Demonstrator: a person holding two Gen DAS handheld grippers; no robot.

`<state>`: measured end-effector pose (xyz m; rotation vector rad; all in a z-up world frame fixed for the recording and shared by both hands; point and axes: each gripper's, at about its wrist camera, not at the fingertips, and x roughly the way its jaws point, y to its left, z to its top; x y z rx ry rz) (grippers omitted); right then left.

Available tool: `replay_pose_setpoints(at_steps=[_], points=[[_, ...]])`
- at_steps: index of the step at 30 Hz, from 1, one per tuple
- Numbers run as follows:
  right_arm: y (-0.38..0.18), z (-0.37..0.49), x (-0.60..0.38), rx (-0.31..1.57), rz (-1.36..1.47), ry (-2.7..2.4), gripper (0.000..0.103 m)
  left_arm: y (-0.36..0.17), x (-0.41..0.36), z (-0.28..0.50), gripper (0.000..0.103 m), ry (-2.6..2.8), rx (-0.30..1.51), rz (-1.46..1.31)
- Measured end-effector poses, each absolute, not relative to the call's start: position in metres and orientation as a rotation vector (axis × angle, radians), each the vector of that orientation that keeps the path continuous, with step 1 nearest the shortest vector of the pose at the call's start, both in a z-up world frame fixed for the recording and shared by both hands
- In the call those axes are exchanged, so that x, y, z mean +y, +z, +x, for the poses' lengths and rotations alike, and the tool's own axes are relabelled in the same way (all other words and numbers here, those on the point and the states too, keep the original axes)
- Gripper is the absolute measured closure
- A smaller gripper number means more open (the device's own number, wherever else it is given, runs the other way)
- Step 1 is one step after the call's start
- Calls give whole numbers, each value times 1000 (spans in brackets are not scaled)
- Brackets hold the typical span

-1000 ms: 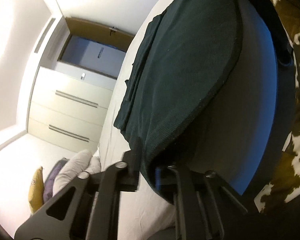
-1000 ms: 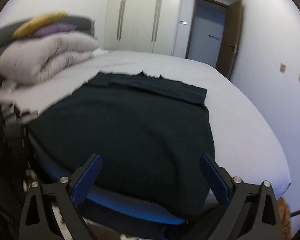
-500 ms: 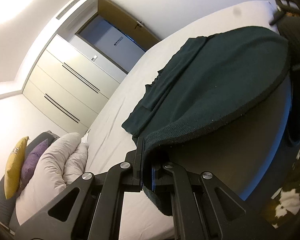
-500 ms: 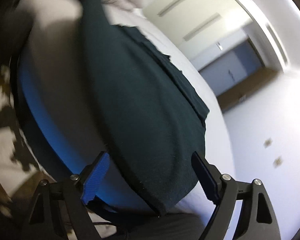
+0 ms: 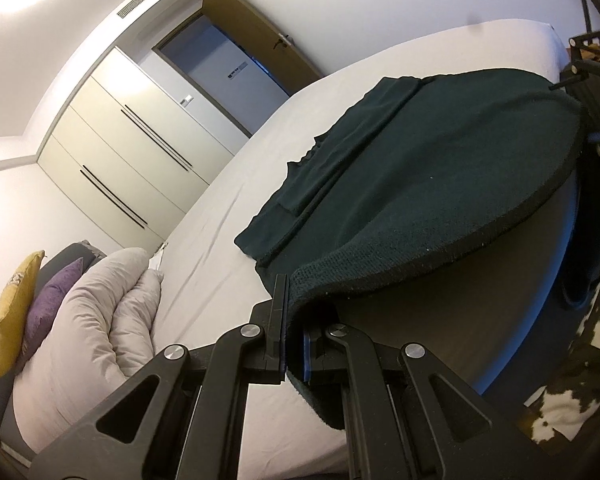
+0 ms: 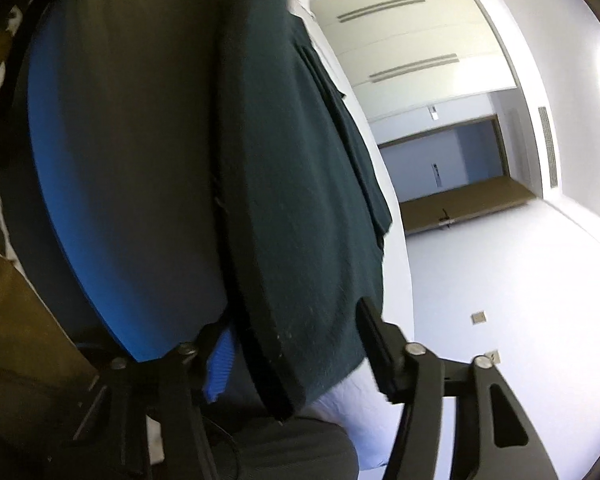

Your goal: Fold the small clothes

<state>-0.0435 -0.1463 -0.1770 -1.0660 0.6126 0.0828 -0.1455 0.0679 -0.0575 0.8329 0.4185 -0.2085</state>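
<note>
A dark green sweater (image 5: 440, 184) lies spread on a white bed (image 5: 236, 184), filling the middle and right of the left wrist view, its near hem hanging over the bed's edge. The left gripper (image 5: 294, 344), at the bottom centre of that view, has its jaws pinched tight on the hem's corner, lifting the ribbed edge off the mattress. In the right wrist view the scene is rolled sideways; the right gripper (image 6: 296, 356), at the bottom, has just been closing, and its jaws stand half apart with the sweater's other hem corner between them, not yet pressed. A pale duvet (image 5: 100, 320) is piled at lower left of the left wrist view.
</note>
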Motion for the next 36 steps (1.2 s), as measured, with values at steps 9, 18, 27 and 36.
replay_pose_setpoints(at_steps=[9,18,27,36], points=[[-150,-42,-181,589,-957,40,90,-83,73,-154,99,-211,447,865],[-124,-28,-199,559,-871,33,97,-105,76,-161,99,-186,455,911],[-82,20,-212,523,-752,13,97,-77,83,-135,99,-127,399,838],[-54,108,-222,511,-690,61,97,-39,88,-55,99,-63,384,707]])
